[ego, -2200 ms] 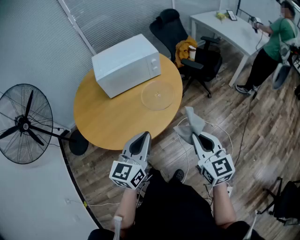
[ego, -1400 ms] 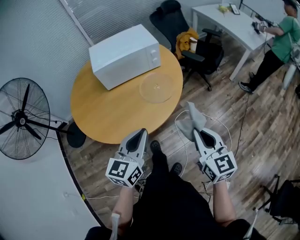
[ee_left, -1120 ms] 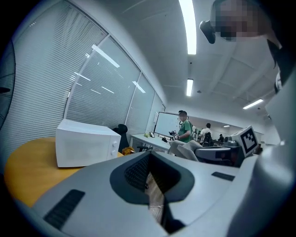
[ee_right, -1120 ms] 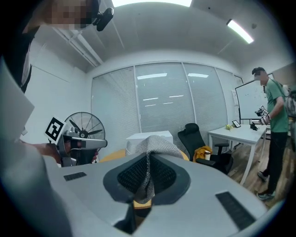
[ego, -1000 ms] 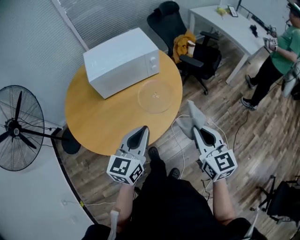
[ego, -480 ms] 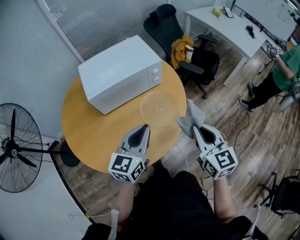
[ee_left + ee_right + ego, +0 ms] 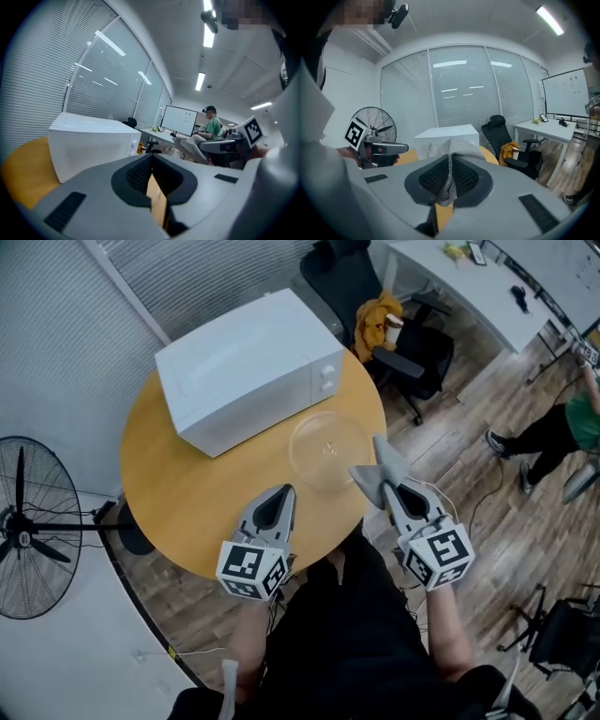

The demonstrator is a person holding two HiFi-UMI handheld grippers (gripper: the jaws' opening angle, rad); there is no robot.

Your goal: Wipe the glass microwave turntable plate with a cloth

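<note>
The clear glass turntable plate [image 7: 328, 448] lies on the round wooden table [image 7: 187, 488], in front of the white microwave [image 7: 248, 367]. My right gripper [image 7: 388, 487] is shut on a grey cloth [image 7: 373, 474], which sticks up from its jaws just at the plate's near right rim. In the right gripper view the cloth [image 7: 453, 149] bulges out between the closed jaws of my right gripper [image 7: 449, 176]. My left gripper [image 7: 281, 493] hovers over the table's near edge, left of the plate, shut with nothing in it. The left gripper view shows its jaws [image 7: 151, 173] closed and the microwave [image 7: 93, 145] ahead.
A standing fan [image 7: 42, 512] is on the floor at the left. A black office chair [image 7: 394, 329] with a yellow garment stands behind the table, and a white desk [image 7: 478, 287] beyond it. A person [image 7: 562, 423] stands at the far right. Cables lie on the wooden floor.
I have come closer to the table: both grippers went from above the floor to over its near edge. The cloth in the right gripper now reaches the plate's rim.
</note>
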